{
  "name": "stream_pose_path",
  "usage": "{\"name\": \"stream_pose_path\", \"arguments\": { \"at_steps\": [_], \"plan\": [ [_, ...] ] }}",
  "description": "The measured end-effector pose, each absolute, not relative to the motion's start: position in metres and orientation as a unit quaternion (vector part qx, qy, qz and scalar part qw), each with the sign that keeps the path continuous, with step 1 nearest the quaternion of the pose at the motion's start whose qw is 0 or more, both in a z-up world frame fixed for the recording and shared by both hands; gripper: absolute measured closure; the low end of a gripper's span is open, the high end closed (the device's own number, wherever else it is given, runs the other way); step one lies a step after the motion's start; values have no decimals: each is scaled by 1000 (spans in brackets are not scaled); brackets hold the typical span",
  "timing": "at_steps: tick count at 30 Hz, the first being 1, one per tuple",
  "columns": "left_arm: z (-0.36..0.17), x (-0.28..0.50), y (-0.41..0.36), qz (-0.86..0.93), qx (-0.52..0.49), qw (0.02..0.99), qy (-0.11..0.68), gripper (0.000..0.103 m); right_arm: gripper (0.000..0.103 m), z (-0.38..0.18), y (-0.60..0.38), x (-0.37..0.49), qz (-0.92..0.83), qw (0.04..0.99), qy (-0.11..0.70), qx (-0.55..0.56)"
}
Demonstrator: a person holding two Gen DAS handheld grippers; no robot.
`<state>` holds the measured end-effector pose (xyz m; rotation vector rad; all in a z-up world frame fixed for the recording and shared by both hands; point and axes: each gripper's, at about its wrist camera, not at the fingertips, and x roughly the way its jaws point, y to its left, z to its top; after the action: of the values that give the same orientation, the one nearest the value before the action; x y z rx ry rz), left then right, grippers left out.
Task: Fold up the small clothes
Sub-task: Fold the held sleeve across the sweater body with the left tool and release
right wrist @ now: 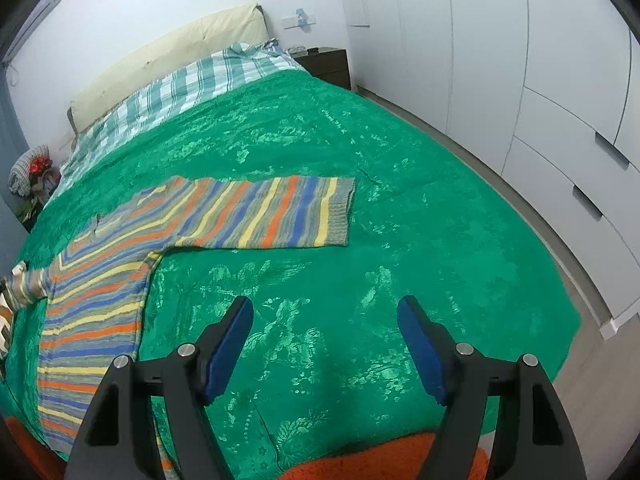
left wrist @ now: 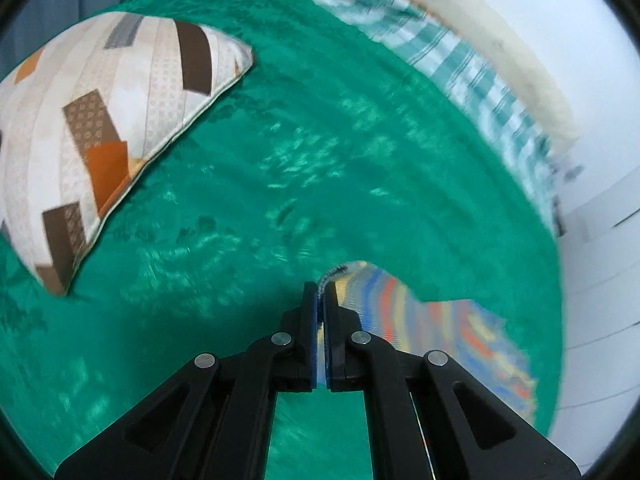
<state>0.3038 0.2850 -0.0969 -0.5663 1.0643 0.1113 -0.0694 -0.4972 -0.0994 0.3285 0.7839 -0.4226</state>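
A small striped knit sweater (right wrist: 120,256) in grey, blue, orange and yellow lies flat on the green bedspread (right wrist: 320,152), one sleeve (right wrist: 280,212) stretched out to the right. My left gripper (left wrist: 320,292) is shut on the sweater's other sleeve (left wrist: 400,312) and holds its cuff edge above the bedspread (left wrist: 280,140); that view is blurred. My right gripper (right wrist: 324,312) is open and empty, hovering over bare bedspread to the right of the sweater's body and below the flat sleeve.
A patterned cushion (left wrist: 92,120) lies on the bed at the left. A plaid sheet (right wrist: 180,88) and cream headboard (right wrist: 168,52) are at the bed's far end. White wardrobes (right wrist: 540,80) and a dark nightstand (right wrist: 328,62) stand to the right. An orange fabric (right wrist: 360,460) lies at the near edge.
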Motion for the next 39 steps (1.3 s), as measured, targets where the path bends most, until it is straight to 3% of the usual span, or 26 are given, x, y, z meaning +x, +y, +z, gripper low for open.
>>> {"name": "stream_pose_path", "arguments": {
  "at_steps": [3, 5, 6, 7, 8, 15, 17, 19, 23, 29, 32, 34, 35, 37, 39],
  "plan": [
    [-142, 311, 298, 77, -284, 800, 523, 88, 29, -99, -495, -69, -204, 889, 381, 150],
    [-159, 297, 308, 66, -334, 792, 507, 67, 29, -98, -494, -71, -206, 889, 381, 147],
    [-163, 287, 312, 59, -358, 790, 493, 49, 29, -97, -494, -72, -207, 890, 380, 146],
    [-165, 276, 315, 52, -377, 790, 482, 41, 29, -97, -494, -73, -207, 890, 380, 145],
    [-167, 265, 317, 44, -387, 791, 471, 40, 29, -97, -494, -72, -206, 890, 380, 146],
    [-179, 244, 291, -12, -351, 810, 469, 40, 29, -101, -494, -68, -201, 881, 400, 151],
    [-181, 251, 277, -18, -324, 826, 461, 51, 29, -101, -493, -68, -202, 882, 401, 144],
    [-188, 256, 274, -2, -323, 827, 460, 93, 29, -99, -492, -71, -205, 883, 399, 140],
    [-185, 247, 283, 22, -372, 804, 463, 97, 29, -98, -496, -72, -206, 883, 397, 144],
    [-136, 237, 281, 34, -324, 809, 489, 97, 29, -99, -497, -68, -201, 883, 399, 146],
    [-161, 250, 276, 68, -259, 794, 547, 94, 29, -101, -497, -65, -200, 881, 403, 147],
    [-190, 257, 276, 87, -264, 756, 592, 88, 29, -101, -496, -66, -201, 882, 401, 146],
    [-188, 252, 280, 95, -280, 761, 578, 87, 29, -100, -496, -66, -201, 882, 401, 145],
    [-171, 242, 282, 141, -267, 777, 553, 54, 29, -100, -496, -67, -204, 884, 395, 143],
    [-142, 231, 274, 190, -225, 807, 512, 34, 29, -100, -497, -66, -205, 885, 393, 143]
  ]
}}
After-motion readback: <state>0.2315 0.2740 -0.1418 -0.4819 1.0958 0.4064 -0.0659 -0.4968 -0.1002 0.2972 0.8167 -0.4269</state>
